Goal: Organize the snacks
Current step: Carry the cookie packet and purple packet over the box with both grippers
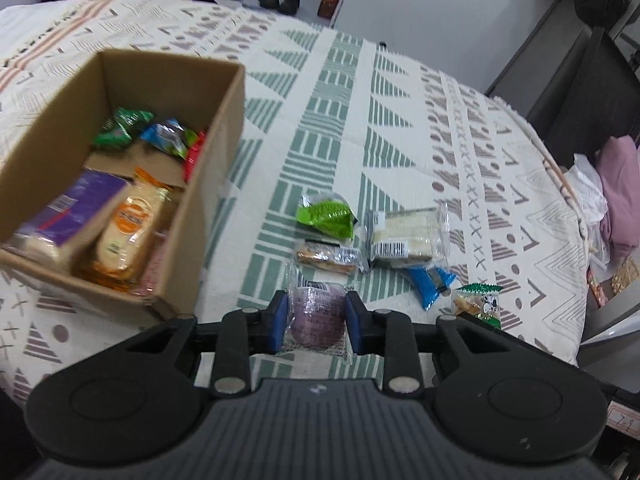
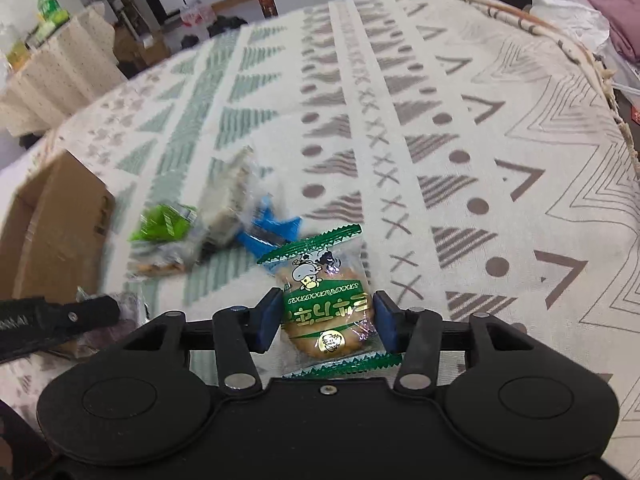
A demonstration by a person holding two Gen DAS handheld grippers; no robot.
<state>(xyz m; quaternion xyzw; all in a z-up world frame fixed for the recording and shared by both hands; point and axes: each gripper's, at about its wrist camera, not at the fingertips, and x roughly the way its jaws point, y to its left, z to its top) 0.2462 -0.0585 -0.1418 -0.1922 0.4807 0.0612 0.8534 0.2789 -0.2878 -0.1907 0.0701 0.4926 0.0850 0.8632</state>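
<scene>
We hold a purple snack (image 1: 318, 316) in the left gripper (image 1: 316, 320), jaws clenched on it, near the cardboard box (image 1: 208, 184). Right gripper (image 2: 326, 320) jaws straddle a green biscuit packet (image 2: 326, 304) on the bed (image 2: 480, 160); whether they press it, we cannot tell. Wrappers look light, crinkly, slippery and crushable; take them mid-body. Four more packets lie loose.

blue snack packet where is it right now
In the left wrist view the blue snack packet lies on the patterned cloth, right of centre, between the clear-wrapped cake and the green-edged biscuit packet.
</scene>
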